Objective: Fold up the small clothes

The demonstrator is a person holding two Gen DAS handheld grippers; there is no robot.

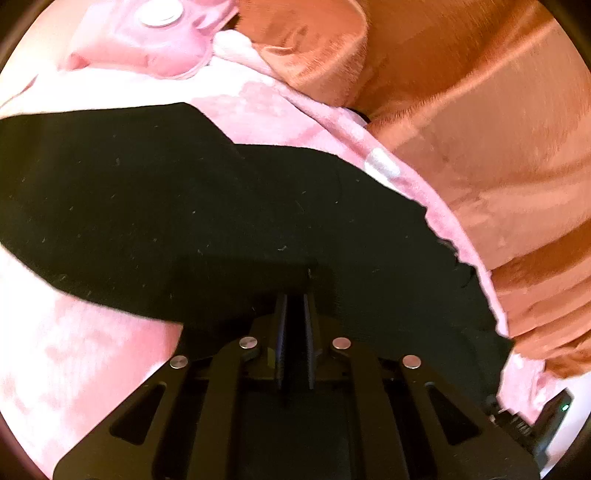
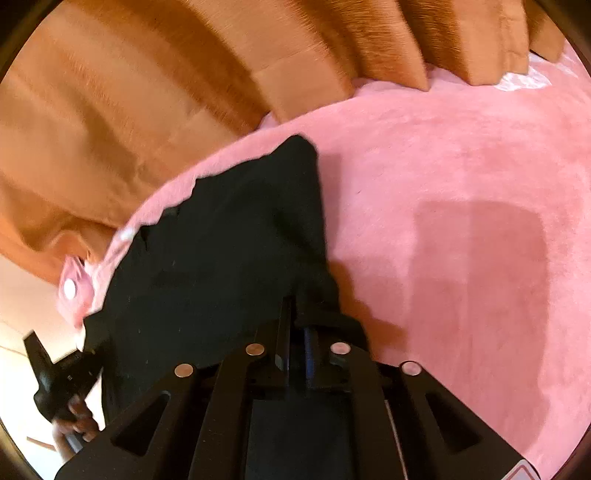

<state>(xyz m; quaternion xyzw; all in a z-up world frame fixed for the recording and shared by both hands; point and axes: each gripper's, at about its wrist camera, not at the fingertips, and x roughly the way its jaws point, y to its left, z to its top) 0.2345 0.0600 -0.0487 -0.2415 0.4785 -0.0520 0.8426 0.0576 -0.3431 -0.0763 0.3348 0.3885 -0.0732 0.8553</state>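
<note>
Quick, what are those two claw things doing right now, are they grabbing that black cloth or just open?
Left gripper: closed, pinching the near edge of the black garment.
Right gripper: closed, pinching a bunched edge of the same garment.

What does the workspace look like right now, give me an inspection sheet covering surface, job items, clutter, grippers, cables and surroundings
Surface: pink plush cover, mostly bare on the right wrist view's right side.
Job's things: one black garment lying on the cover, its far edge near the cover's edge.
Clutter: a pink pouch with a white round disc at the cover's far end.
Grippers: left gripper shut on the black garment; right gripper shut on the garment's edge, cloth bunched there.
Cables: nothing seen.
Surroundings: orange curtain hanging in folds along the cover's edge; a hand on the other gripper's handle.
</note>
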